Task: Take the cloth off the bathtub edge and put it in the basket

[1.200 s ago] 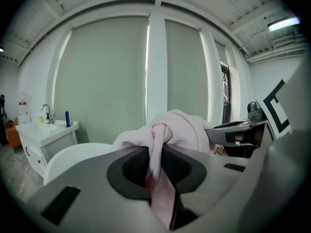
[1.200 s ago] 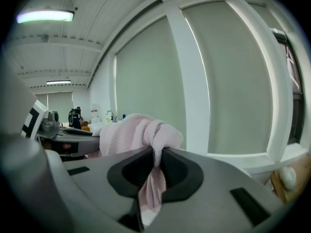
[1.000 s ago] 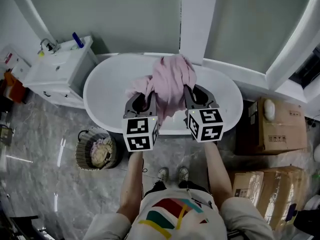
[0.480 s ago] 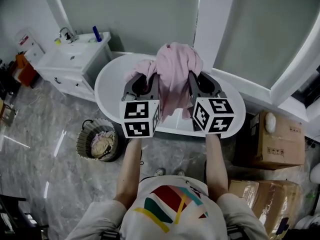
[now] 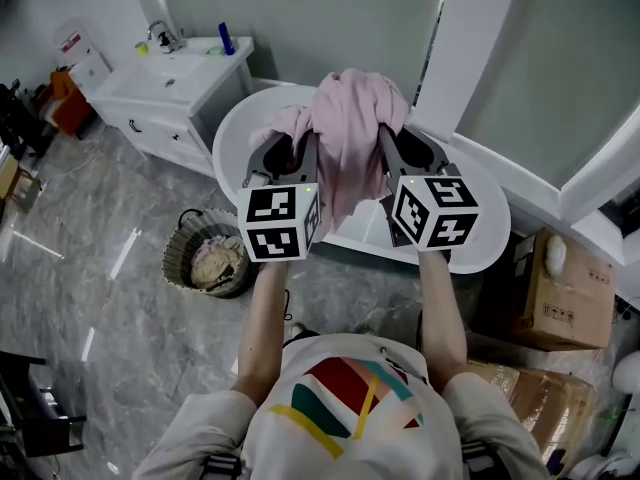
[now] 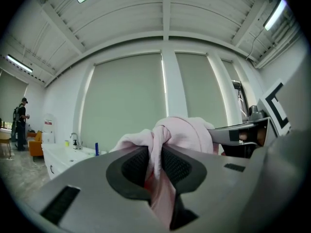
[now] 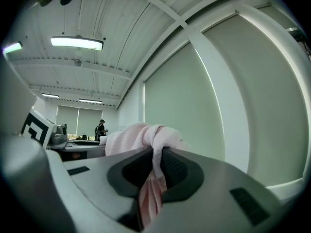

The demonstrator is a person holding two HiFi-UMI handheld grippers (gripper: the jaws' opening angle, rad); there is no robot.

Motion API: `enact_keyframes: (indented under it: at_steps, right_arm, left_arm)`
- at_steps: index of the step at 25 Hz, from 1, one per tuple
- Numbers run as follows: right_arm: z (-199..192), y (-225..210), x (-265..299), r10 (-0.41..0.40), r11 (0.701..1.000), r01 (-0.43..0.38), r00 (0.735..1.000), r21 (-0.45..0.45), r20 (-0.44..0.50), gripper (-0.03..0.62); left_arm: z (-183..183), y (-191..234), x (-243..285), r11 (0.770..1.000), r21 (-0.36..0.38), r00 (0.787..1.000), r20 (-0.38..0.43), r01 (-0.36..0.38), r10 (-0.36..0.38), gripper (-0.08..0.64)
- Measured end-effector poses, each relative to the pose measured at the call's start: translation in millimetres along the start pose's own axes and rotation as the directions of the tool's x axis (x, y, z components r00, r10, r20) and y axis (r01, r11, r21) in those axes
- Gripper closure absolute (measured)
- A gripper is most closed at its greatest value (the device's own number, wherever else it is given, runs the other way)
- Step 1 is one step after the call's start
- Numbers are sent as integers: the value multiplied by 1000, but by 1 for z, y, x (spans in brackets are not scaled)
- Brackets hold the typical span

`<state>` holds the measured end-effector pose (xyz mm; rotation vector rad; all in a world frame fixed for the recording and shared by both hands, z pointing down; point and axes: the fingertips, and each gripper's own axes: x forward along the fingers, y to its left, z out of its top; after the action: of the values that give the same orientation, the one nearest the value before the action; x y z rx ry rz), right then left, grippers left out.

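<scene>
Both hand-held grippers are closed on the cloth (image 5: 350, 133).

- Left hand-held gripper (image 5: 303, 140): jaws nearly together, with a pink fold pinched between the pads (image 6: 177, 166). The fabric runs up out of the jaw gap and over the tips.
- Right hand-held gripper (image 5: 388, 133): same grip. A fold is clamped between its pads (image 7: 177, 169), and a strip of it trails back down through the gap towards the camera.
- The cloth spans the two grippers. Most of it is bunched at and just beyond the jaw tips on the far side, and a tail hangs between them over the tub (image 5: 480, 218).
- The grippers are side by side and roughly level. Each gripper view shows the other gripper beside the cloth.
- Neither gripper view shows the tub rim under the cloth, only blinds behind it.
- The basket (image 5: 172, 268) is on the floor to the left, near side of the tub, well apart from the cloth. It already has some pale fabric in it.
</scene>
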<state>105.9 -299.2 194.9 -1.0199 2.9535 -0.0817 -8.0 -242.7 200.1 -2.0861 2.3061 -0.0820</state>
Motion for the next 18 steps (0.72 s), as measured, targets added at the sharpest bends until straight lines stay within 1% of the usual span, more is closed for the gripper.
enact_keyframes:
  at_steps: [2,5,9,11,14,18]
  right_arm:
    - [-2,26,21,37,999,-37,999,22,2,535]
    - [-3,75,60,108,994,-108,994,32,-4,535]
    - [0,148,110,204,977,-204,979,54,8,535]
    - [-2,181,129,251,966,-251,968,61,7,535]
    - [-7,229,156,320,945,-318,948,78,-1,535]
    - [-21,300,180,422,904,-418,906,96,-33,535]
  left_arm:
    - [-4,31,-8,1000,0,1000,-3,-29,29,479]
    - [-4,90,-24,995,11,995,-9,-98,98,479]
    - [4,171,-52,978,55,979,3,-203,203,479]
    - [4,204,-68,963,75,966,10,-259,259,479]
    - [0,249,-94,941,75,943,4,-331,332,479]
    - [-14,308,-137,902,62,903,-24,-427,429,479]
